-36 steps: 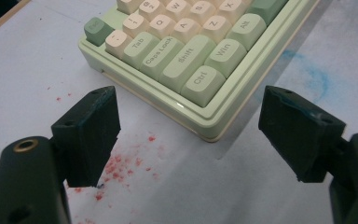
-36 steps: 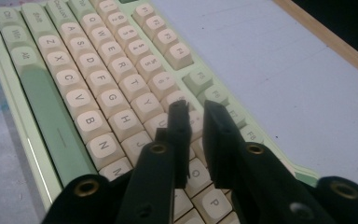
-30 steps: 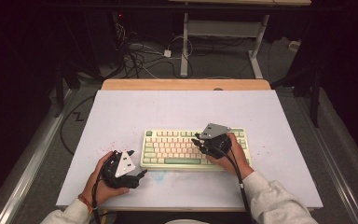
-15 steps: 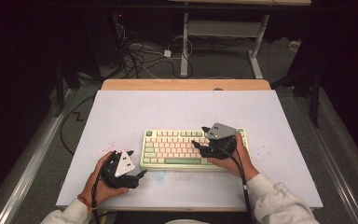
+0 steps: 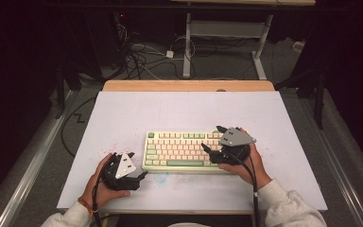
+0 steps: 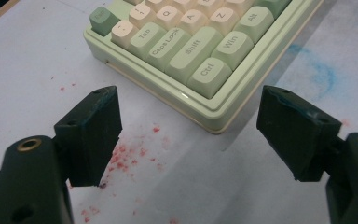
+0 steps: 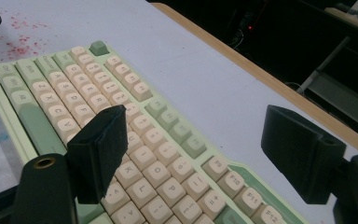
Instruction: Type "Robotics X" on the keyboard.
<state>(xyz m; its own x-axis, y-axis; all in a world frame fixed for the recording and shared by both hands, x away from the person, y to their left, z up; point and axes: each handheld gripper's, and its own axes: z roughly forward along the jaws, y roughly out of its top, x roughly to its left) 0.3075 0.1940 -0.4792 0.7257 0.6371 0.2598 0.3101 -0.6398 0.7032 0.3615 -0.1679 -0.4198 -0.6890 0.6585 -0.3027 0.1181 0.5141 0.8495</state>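
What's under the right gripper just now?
The keyboard: the right gripper hovers over its right end, jaws just opened, nothing between them. The right gripper view shows cream and green keys below. The hand covers the keyboard's right edge.

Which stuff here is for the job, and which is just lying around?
For the job:
- pale green keyboard with cream keys
- right gripper, jaws wide apart above the keys, just been opening, nothing between them
- left gripper, open beside the keyboard's corner

Just lying about:
- tangled dark cables on the floor
- red speckles on the white table
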